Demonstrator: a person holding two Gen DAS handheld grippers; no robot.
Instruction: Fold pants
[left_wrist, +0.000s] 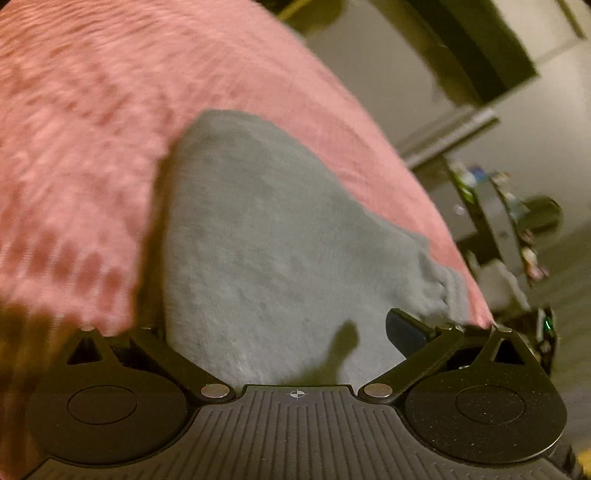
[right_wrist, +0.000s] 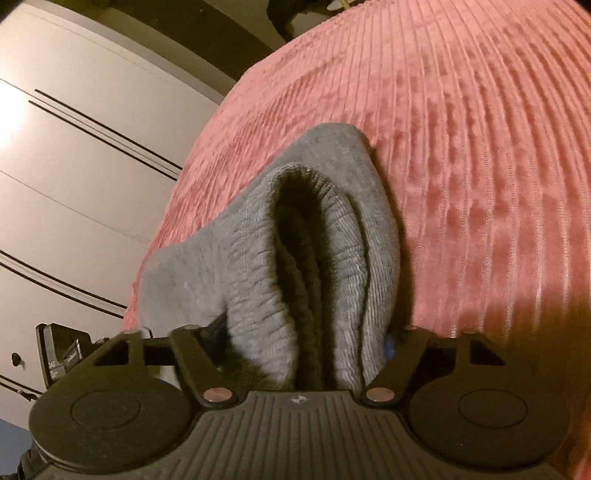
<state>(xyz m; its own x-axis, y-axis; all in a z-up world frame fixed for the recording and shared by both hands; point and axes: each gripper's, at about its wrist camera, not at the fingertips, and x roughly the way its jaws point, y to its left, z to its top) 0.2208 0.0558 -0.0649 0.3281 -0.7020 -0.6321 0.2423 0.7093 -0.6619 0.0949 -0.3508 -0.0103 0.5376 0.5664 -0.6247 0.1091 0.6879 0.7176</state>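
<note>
The grey pants (left_wrist: 258, 240) are lying on a pink ribbed bedspread (left_wrist: 92, 129), which is filling the upper left of the left wrist view and the whole right side of the right wrist view. In the left wrist view the cloth is spreading up the middle of the frame as a smooth grey sheet, with a gathered edge at the right. The left gripper (left_wrist: 280, 332) is sitting at the bottom with its jaws spread wide; one dark finger (left_wrist: 404, 328) is showing at the lower right, resting on the cloth without pinching it, and the other is hidden.

In the right wrist view the ribbed waistband (right_wrist: 306, 266) is gaping as a dark fold in the centre, between the jaws of the right gripper (right_wrist: 306, 336). Its pads are mostly hidden, so I cannot tell whether they are pressing.

Pale wardrobe doors (right_wrist: 74, 166) with thin dark lines are taking up the left. In the left wrist view, a cluttered glass shelf (left_wrist: 509, 221) is standing at the right, against a pale wall.
</note>
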